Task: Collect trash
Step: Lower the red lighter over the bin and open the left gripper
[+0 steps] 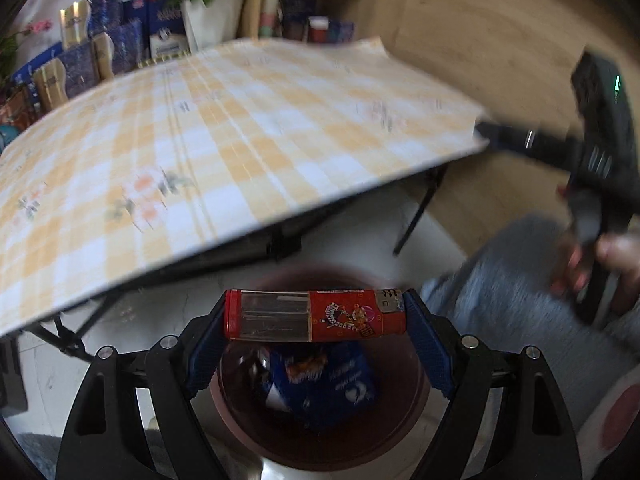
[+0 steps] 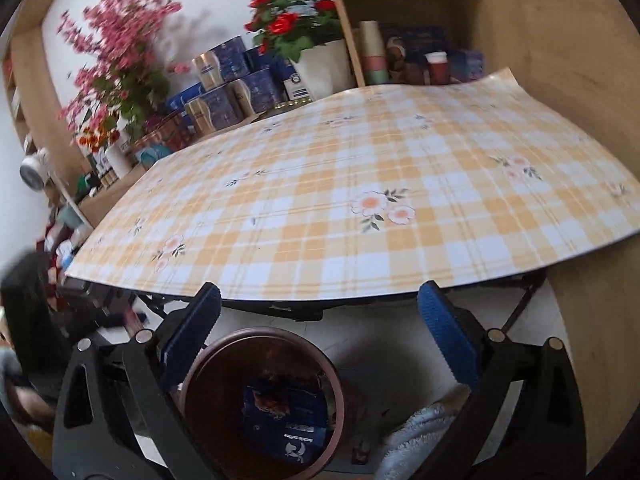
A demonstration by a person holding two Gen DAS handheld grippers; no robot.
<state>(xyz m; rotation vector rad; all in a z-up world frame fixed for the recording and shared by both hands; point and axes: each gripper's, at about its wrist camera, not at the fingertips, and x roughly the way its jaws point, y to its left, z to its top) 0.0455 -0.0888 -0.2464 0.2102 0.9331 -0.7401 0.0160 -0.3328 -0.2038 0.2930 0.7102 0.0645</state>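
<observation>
Desk (image 1: pixel 240 128): beyond both hand-held grippers, checked cloth on top.
Bin (image 1: pixel 400 432): directly beneath left hand-held gripper (image 1: pixel 316 320), blue packet (image 1: pixel 332 388) inside.
Lighter (image 1: pixel 316 314): clamped crosswise between left pads, above bin.
Right hand-held gripper (image 2: pixel 320 316): jaws apart, empty, over bin.

The table (image 2: pixel 400 208) wears a cloth checked in pale orange and white, strewn with small peach-and-white flowers on grey-green leaves. The lighter (image 1: pixel 316 314) is red with a clear window at 1 end, a cartoon print in white and yellow, and a silver metal top. The left claw (image 1: pixel 316 344) and the right claw (image 2: pixel 320 344) both have blue ribbed pads on black arms. The bin (image 2: pixel 264 404) is dark maroon-brown; the packet (image 2: pixel 286 424) in it is navy blue with white lettering and an orange picture. Red roses (image 2: pixel 288 12) stand in a white pot, beside pink blossoms (image 2: pixel 116 40).
</observation>
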